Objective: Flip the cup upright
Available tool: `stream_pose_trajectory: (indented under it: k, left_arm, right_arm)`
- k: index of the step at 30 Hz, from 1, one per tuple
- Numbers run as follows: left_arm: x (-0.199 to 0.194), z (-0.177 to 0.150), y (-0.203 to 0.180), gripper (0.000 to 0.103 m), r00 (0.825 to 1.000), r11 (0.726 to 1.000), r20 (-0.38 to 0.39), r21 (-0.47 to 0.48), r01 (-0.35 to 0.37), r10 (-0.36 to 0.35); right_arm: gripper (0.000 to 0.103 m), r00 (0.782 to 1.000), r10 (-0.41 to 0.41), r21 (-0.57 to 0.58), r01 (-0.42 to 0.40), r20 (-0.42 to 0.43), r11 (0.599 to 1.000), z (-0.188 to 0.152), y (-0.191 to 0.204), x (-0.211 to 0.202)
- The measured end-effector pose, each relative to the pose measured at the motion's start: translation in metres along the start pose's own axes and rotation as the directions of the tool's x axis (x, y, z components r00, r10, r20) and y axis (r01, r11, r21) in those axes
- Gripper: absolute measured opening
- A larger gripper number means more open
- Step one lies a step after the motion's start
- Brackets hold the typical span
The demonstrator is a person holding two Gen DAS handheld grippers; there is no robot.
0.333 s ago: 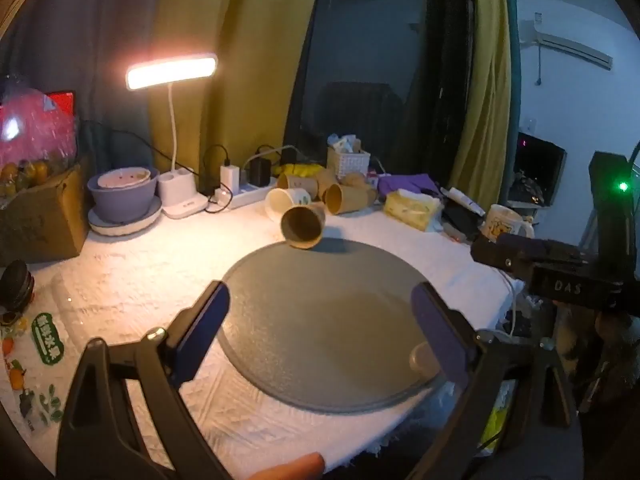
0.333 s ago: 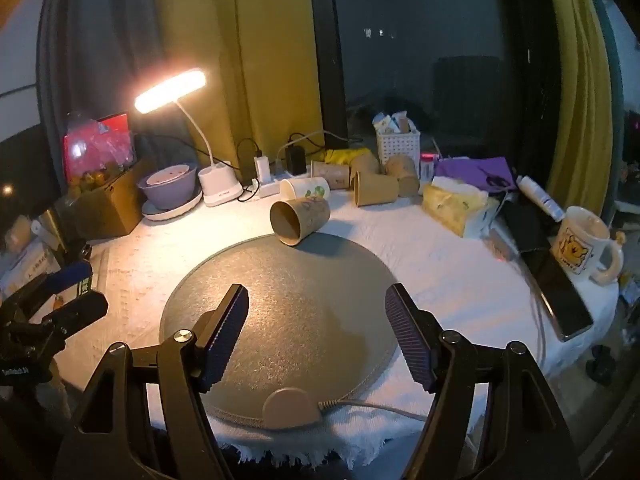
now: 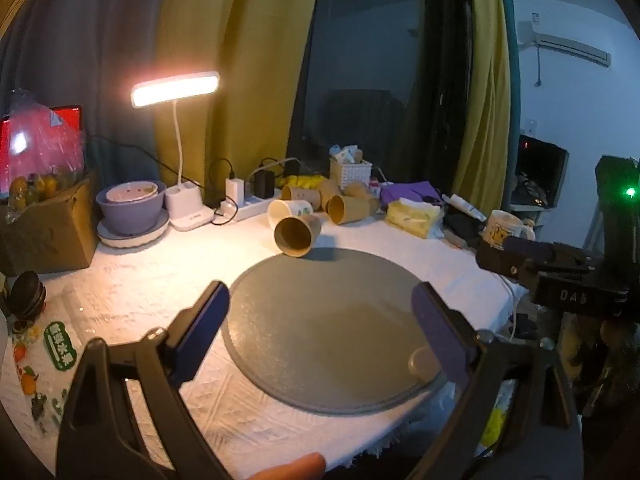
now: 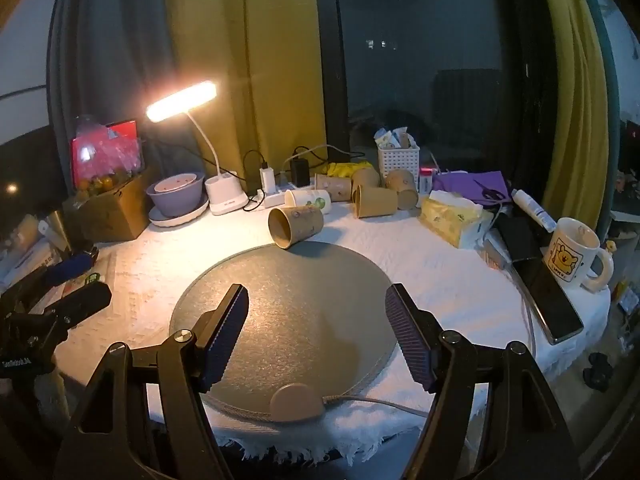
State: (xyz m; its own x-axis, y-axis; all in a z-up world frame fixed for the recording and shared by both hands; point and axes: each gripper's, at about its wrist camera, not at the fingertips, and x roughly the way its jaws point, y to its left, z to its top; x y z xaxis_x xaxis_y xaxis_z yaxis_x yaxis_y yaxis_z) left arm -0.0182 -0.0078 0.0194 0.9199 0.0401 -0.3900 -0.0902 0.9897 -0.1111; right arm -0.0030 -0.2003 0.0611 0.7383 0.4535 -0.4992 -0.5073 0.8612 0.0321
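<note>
A brown paper cup [image 3: 296, 235] lies on its side at the far edge of the round grey mat [image 3: 332, 328], its mouth facing me. It also shows in the right wrist view [image 4: 294, 226], at the far edge of the mat [image 4: 280, 320]. My left gripper [image 3: 320, 320] is open and empty, above the mat's near part, well short of the cup. My right gripper [image 4: 318, 316] is open and empty over the mat's near half. The right gripper shows at the right of the left wrist view [image 3: 520, 260], and the left gripper at the left of the right wrist view [image 4: 76, 280].
Behind the cup lie a white paper cup [image 4: 310, 200] and several brown cups [image 4: 376, 200] on their sides. A lit desk lamp [image 4: 182, 100], a purple bowl [image 4: 176, 194], a power strip, a tissue pack [image 4: 454, 216], a phone [image 4: 548, 300] and a mug [image 4: 576, 254] stand around the table.
</note>
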Motion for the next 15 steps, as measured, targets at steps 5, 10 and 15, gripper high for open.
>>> stream_pose_trajectory:
  k: [5,10,15]
  left_arm:
    - [-0.001,-0.001,0.002,0.093,1.0,1.0,-0.003,-0.001,0.0,0.0]
    - [-0.002,-0.001,0.0,0.093,1.0,1.0,-0.004,-0.002,-0.002,0.002]
    - [-0.004,0.0,0.0,0.093,1.0,1.0,-0.006,-0.003,-0.004,0.004]
  right_arm:
    - [0.074,1.0,-0.012,-0.014,0.012,-0.011,1.0,0.0,0.003,0.014]
    - [0.074,1.0,-0.016,-0.021,0.016,-0.012,1.0,-0.005,0.01,0.017]
    - [0.074,1.0,-0.012,-0.024,0.012,-0.013,1.0,-0.005,0.013,0.016]
